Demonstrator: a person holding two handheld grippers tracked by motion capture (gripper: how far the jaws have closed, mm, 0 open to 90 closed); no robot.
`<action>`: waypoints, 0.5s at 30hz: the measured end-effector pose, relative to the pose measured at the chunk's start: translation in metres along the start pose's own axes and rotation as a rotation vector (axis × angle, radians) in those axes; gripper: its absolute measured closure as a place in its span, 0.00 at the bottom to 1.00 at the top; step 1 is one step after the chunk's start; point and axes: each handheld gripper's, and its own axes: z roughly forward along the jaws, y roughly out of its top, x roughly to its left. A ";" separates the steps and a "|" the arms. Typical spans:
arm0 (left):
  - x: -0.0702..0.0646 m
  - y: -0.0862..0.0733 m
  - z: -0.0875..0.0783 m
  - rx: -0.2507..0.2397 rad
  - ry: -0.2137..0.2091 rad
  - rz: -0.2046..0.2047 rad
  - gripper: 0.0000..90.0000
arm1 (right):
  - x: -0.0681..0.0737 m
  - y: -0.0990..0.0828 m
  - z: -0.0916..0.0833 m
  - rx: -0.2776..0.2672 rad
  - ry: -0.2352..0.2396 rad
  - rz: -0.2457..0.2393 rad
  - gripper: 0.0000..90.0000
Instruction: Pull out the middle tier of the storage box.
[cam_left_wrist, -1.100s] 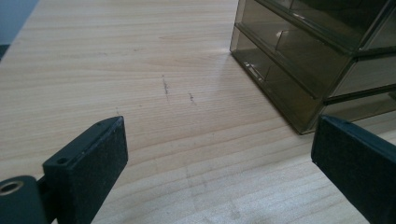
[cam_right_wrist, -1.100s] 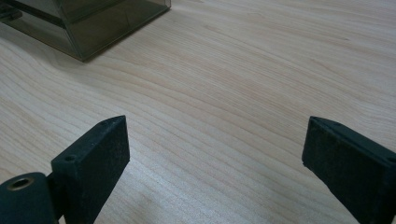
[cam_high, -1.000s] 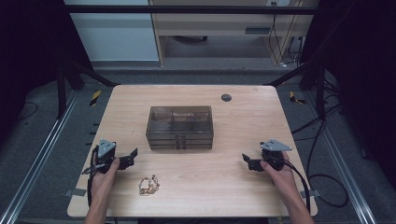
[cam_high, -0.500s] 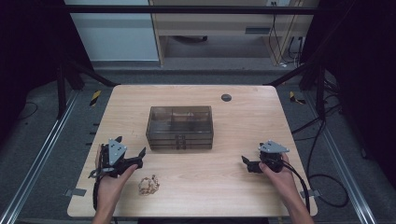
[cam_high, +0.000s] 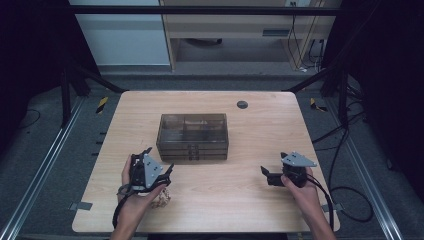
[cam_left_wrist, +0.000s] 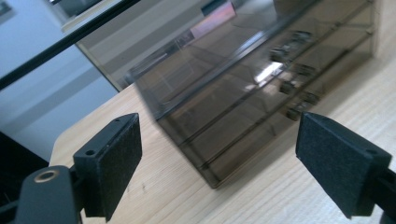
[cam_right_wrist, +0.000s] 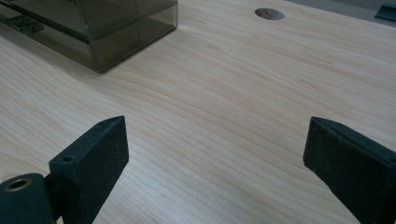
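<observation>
Dark curtains and a metal frame surround a pale wooden desk (cam_high: 250, 210) with rounded corners, seen from above, with grey floor and loose black cables around it. Near the middle of the desk stands a smoky, see-through plastic drawer box (cam_high: 193, 136), low and wide, with shallow drawers stacked along its front.

A person's forearms come in from the near edge, each hand holding a black two-jaw tool. The left gripper (cam_high: 159, 162) is at the near left, just in front of the box's left front corner and apart from it. Its jaws have just been closing a little, yet they stand wide with nothing between them. In the left gripper view the box (cam_left_wrist: 261, 88) looms close between the two black pads (cam_left_wrist: 109, 163), tilted in the frame, its small dark drawer handles (cam_left_wrist: 292, 88) showing through the tinted front.

Just beside the left hand, toward the near edge, lies a small crumpled beige object (cam_high: 161, 199); what it is cannot be told.

The right gripper (cam_high: 265, 175) is at the near right, well apart from the box, jaws wide and empty over bare wood. A small round dark grommet (cam_high: 242, 104) sits in the desk behind the box.
</observation>
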 end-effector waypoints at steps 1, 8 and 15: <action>-0.004 0.002 0.001 0.001 0.000 0.016 0.18 | -0.001 0.000 -0.002 0.001 0.001 0.010 0.08; -0.029 0.015 0.011 0.016 0.039 0.249 0.28 | -0.006 0.000 -0.005 0.013 -0.018 0.053 0.08; -0.053 0.022 0.025 0.034 0.072 0.464 0.41 | -0.006 0.000 -0.004 0.033 -0.029 0.059 0.07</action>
